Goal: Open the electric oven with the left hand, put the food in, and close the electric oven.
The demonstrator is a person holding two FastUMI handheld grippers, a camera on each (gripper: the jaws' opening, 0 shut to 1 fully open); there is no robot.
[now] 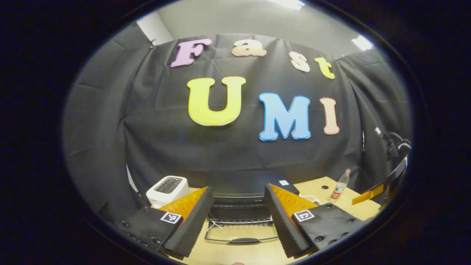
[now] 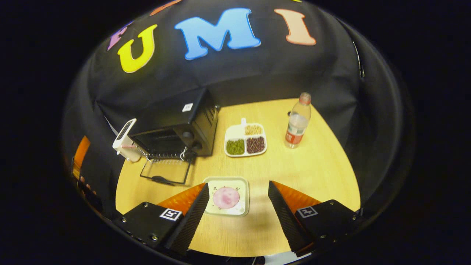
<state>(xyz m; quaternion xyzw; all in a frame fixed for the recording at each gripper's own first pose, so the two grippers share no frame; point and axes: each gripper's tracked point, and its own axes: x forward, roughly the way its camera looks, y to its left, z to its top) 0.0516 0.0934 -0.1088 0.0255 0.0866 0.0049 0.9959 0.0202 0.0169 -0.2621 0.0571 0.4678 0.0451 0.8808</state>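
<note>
In the left gripper view the left claw (image 1: 238, 224) gapes empty before the electric oven (image 1: 241, 206), its door (image 1: 241, 235) down on the tabletop (image 1: 353, 206), while in the right gripper view the right claw (image 2: 238, 213) spreads empty above the food (image 2: 226, 197) on its plate (image 2: 243, 184).

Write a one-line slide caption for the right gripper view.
Open right gripper hovers above a square plate of pink food, the oven behind it with its door folded down onto the table.
</note>
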